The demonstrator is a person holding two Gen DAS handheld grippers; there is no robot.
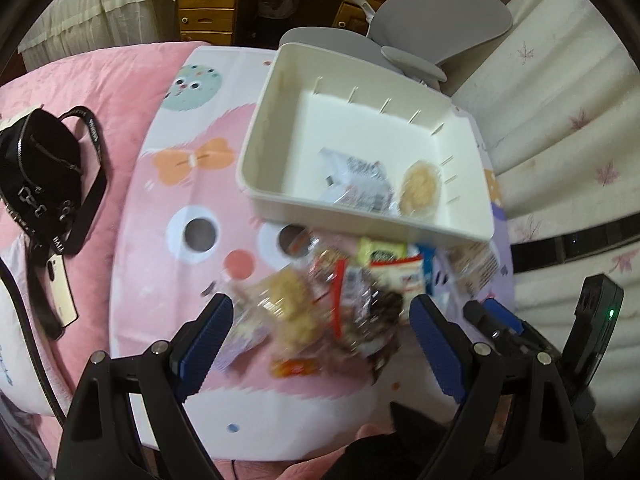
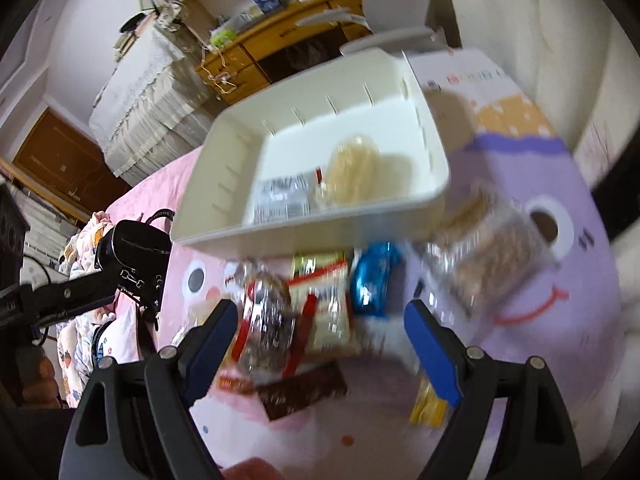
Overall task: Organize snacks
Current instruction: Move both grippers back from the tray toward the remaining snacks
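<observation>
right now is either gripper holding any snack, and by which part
Nothing is held: left gripper and right gripper hover with open jaws above the pile of wrapped snacks.

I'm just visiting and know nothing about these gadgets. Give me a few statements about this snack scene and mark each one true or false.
1. The white bin already holds two snacks. True: a printed white packet and a round cracker pack.
2. The left gripper is clamped on a snack. False: its jaws stand apart above the snack pile, gripping nothing.
3. A black bag lies on the pink blanket. True.
4. The blue-wrapped snack is inside the bin. False: it lies outside, on the cartoon cloth.
5. The right gripper is open. True.
</observation>
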